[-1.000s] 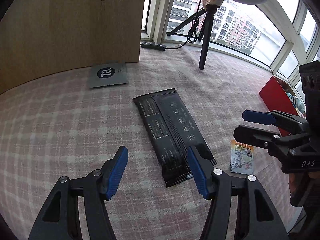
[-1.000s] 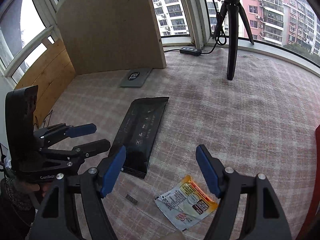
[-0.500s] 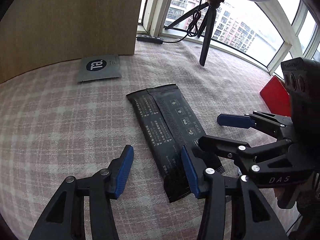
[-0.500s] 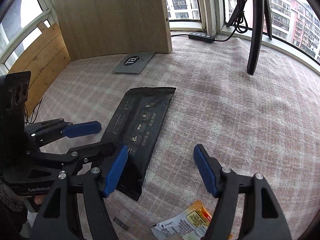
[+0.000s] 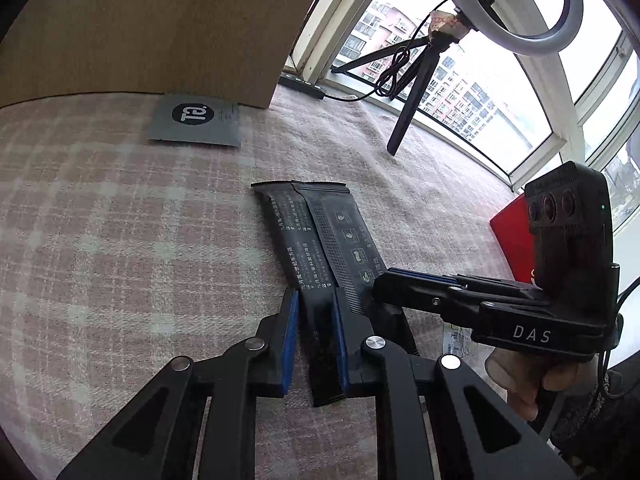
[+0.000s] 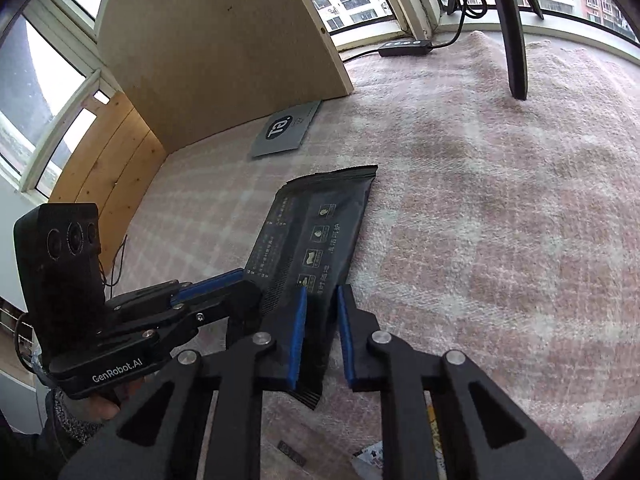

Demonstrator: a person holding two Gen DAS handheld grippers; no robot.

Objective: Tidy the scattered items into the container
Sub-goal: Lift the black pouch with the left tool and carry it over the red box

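both grippers have dropped in and narrowed since a second ago. now the left gripper [image 5: 314,340] pinches the near left edge of the long black packet [image 5: 320,240], and the right gripper [image 6: 322,336] pinches its near right edge. the packet lies flat on the checked cloth [image 5: 120,240], near the middle. it looks light, floppy and slick, so i'd guess holding both near corners stops it sagging. the grey sachet [image 5: 196,120] sits far left.
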